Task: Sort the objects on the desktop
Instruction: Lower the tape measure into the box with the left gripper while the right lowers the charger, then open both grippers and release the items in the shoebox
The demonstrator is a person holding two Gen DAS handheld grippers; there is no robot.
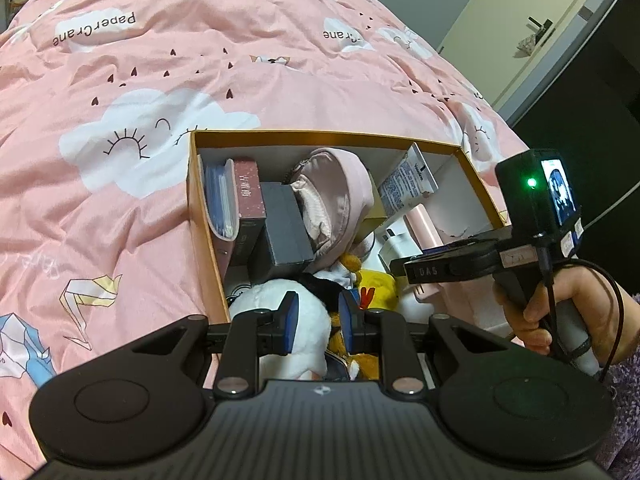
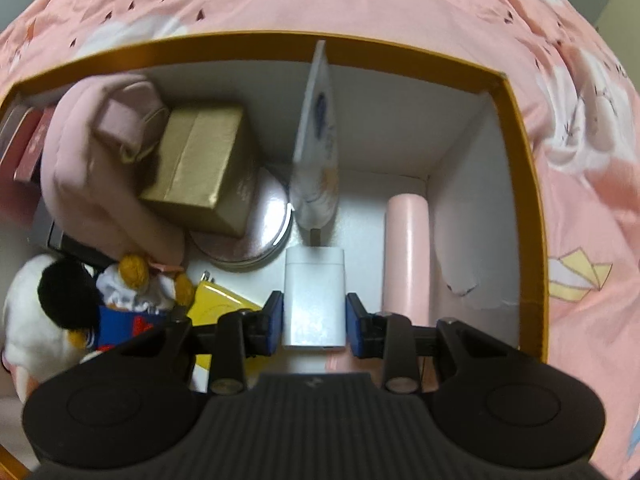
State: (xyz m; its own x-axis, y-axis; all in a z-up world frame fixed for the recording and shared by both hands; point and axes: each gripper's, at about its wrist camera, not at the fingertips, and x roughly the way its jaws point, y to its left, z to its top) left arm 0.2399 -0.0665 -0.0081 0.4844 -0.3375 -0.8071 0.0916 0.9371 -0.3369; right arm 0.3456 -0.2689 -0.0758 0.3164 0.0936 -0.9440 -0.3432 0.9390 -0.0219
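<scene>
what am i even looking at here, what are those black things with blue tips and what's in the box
No robot: a person holds a hand-held gripper in each hand, each with a fisheye camera looking along its blue-padded jaws. The left camera shows the left gripper above soft toys, jaws apart with nothing visibly held, and the person's other hand. The right camera shows the right gripper with its jaws around a white charger. Everything sits in an orange-rimmed box on a pink quilt, beside a pink tube and gold carton.
</scene>
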